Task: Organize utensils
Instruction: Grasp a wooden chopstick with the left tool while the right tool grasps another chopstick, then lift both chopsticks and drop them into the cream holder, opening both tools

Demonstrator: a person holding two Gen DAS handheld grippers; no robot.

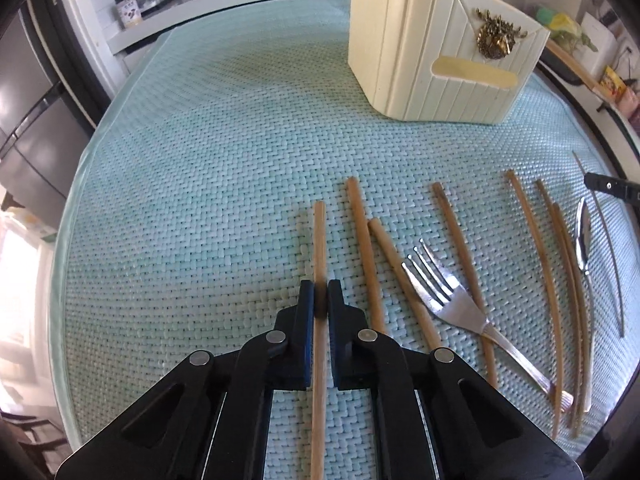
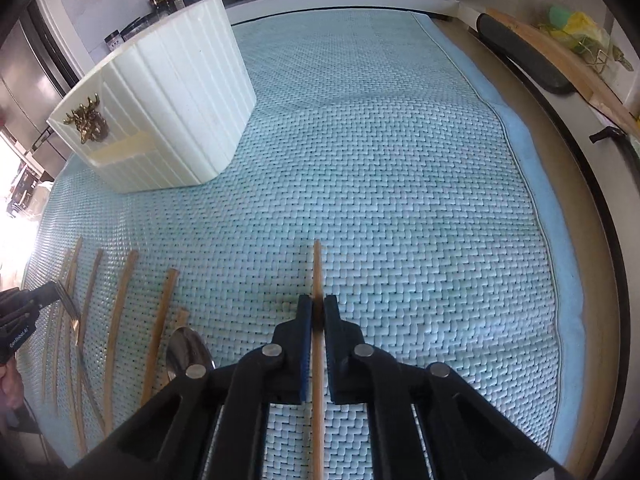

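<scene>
The right hand-held gripper (image 2: 317, 307) pinches a wooden chopstick (image 2: 317, 272) above the woven mat (image 2: 400, 180).

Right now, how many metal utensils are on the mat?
2: a fork lying across chopsticks mid-row, and a spoon farther right. Others may lie out of view.

A pale turquoise woven mat (image 1: 208, 152) carries a cream ribbed plastic holder (image 1: 436, 48), loose bamboo chopsticks (image 1: 460, 248), a steel fork (image 1: 452, 300) and a steel spoon (image 1: 583, 236).
</scene>
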